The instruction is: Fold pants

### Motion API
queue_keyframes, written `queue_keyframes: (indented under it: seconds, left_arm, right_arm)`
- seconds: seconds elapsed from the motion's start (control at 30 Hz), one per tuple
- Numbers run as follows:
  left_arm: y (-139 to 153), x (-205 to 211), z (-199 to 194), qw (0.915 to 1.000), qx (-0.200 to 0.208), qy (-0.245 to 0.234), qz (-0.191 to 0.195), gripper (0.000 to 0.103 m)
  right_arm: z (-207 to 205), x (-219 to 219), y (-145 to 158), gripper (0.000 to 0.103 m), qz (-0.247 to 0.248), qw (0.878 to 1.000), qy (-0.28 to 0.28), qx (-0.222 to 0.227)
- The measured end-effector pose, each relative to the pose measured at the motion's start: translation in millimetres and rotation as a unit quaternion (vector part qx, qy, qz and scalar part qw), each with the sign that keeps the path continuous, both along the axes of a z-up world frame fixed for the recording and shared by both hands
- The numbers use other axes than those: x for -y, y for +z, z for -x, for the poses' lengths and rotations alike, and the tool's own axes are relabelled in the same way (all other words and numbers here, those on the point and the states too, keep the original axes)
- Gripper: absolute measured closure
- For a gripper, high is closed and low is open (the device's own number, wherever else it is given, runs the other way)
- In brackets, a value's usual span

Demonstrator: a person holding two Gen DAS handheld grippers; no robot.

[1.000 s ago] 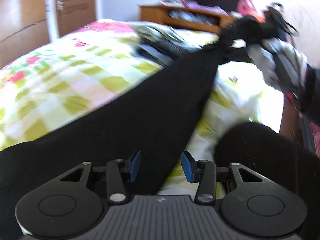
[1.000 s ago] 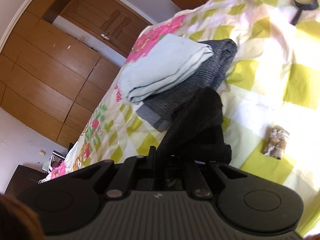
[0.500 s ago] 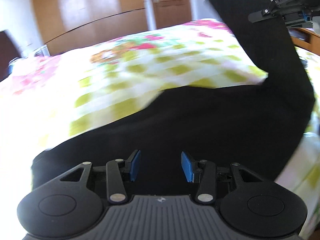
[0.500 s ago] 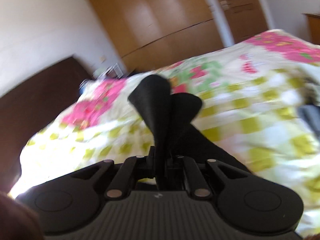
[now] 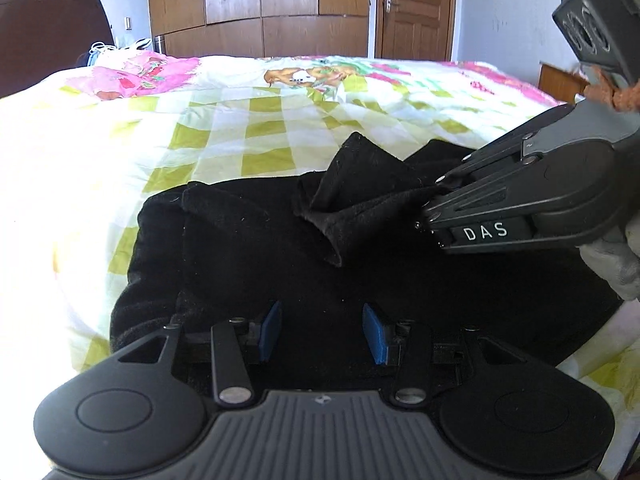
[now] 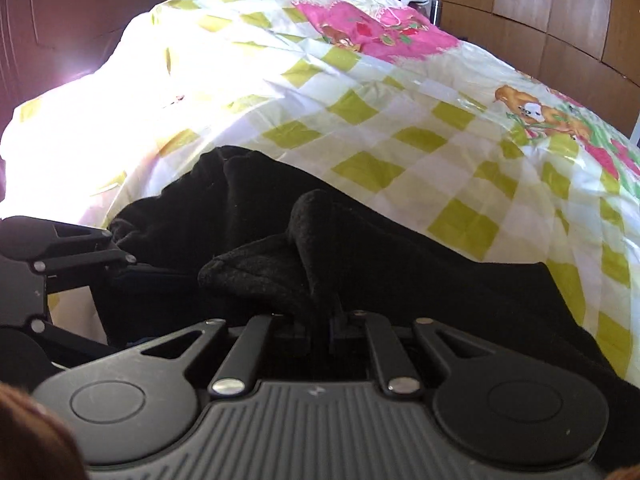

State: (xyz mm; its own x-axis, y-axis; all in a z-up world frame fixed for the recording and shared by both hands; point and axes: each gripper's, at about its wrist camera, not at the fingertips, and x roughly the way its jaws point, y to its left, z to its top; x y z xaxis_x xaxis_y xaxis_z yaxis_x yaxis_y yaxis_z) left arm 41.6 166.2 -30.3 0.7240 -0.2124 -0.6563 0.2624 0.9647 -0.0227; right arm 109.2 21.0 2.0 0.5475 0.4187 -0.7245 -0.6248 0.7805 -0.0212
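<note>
We have the black pants point(image 5: 360, 264) lying across the near part of the bed, on the checked bedspread point(image 5: 248, 128), bunched into a broad dark mass with one raised flap of cloth near the middle. That flap is pinched in our right gripper point(image 6: 320, 330), whose jaws are clamped tight on the fabric; in the left wrist view it comes in from the right, the cloth pulled into a small cone at its tips. Our left gripper point(image 5: 322, 334) hangs just over the near edge of the pants with its blue pads point(image 5: 269, 330) standing apart and nothing between them. Whether they brush the cloth below we cannot tell, as it is all black there.

Our worry is the fold going crooked. We judge the right gripper has only a narrow bite of one layer, so setting it down may leave a ridge instead of a flat edge. With the left holding nothing, the lower layer could drag and rumple when the right pulls.
</note>
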Motion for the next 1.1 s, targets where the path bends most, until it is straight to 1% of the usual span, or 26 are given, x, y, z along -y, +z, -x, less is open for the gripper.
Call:
queue_keyframes:
  seconds: [0.1, 0.17, 0.23, 0.3, 0.4, 0.5, 0.57, 0.63, 0.7, 0.73, 0.8, 0.83, 0.9, 0.93, 1.0, 1.03, 1.1]
  left_arm:
    - [2, -7, 8, 0.9999, 0.007, -0.003, 0.009, 0.047]
    - [3, -12, 12, 0.9999, 0.012, -0.002, 0.011, 0.047]
    - [2, -17, 16, 0.9999, 0.014, -0.001, 0.011, 0.047]
    - [1, -16, 17, 0.9999, 0.016, -0.002, -0.001, 0.047]
    - [-3, -16, 19, 0.9999, 0.014, -0.004, -0.004, 0.047]
    - [-9, -18, 17, 0.9999, 0.009, -0.007, 0.003, 0.047]
    - [-11, -19, 18, 0.9999, 0.009, -0.006, 0.007, 0.047]
    - [-12, -22, 22, 0.9998, 0.009, -0.005, 0.015, 0.047]
    - [-10, -24, 28, 0.9997, 0.009, -0.004, 0.022, 0.047]
    - [-11, -26, 31, 0.9997, 0.008, -0.002, 0.023, 0.047]
    - [-13, -29, 36, 0.9998, 0.005, 0.001, 0.021, 0.047]
    - [-14, -30, 37, 0.9997, 0.003, 0.003, 0.022, 0.047]
    - [-18, -30, 38, 0.9996, -0.003, 0.003, 0.029, 0.047]
    - [-19, -30, 38, 0.9995, -0.003, 0.004, 0.032, 0.047]
    - [-20, -30, 38, 0.9994, -0.004, 0.002, 0.034, 0.047]
    - [-20, -30, 39, 0.9994, -0.004, 0.002, 0.034, 0.047]
    - [-20, -30, 41, 0.9993, -0.004, 0.004, 0.036, 0.047]
  right_arm:
    - [-2, 0, 6, 0.092, 0.013, 1.0, -0.004, 0.01]
    - [-5, -2, 11, 0.092, 0.021, 0.999, -0.006, 0.028]
    - [-10, -5, 16, 0.092, 0.02, 0.999, -0.006, 0.037]
    - [-15, -6, 20, 0.095, 0.005, 1.0, -0.01, 0.029]
    - [-20, -7, 43, 0.095, -0.034, 0.998, -0.028, 0.033]
    - [-23, -13, 67, 0.095, -0.065, 0.995, -0.032, 0.062]
    - [-17, -25, 74, 0.095, -0.074, 0.994, -0.012, 0.078]
    - [-8, -44, 65, 0.095, -0.053, 0.995, 0.024, 0.086]
    - [-3, -62, 43, 0.095, -0.034, 0.996, 0.057, 0.066]
    - [1, -69, 33, 0.095, -0.023, 0.995, 0.069, 0.062]
    - [10, -77, 23, 0.095, -0.015, 0.994, 0.083, 0.071]
    - [13, -77, 24, 0.095, -0.019, 0.993, 0.086, 0.077]
    - [10, -75, 28, 0.095, -0.033, 0.994, 0.079, 0.075]
    - [6, -71, 33, 0.095, -0.041, 0.994, 0.069, 0.075]
    - [-1, -66, 46, 0.095, -0.055, 0.993, 0.054, 0.089]
    - [-2, -67, 53, 0.095, -0.062, 0.992, 0.057, 0.097]
    - [3, -76, 59, 0.095, -0.064, 0.988, 0.084, 0.11]
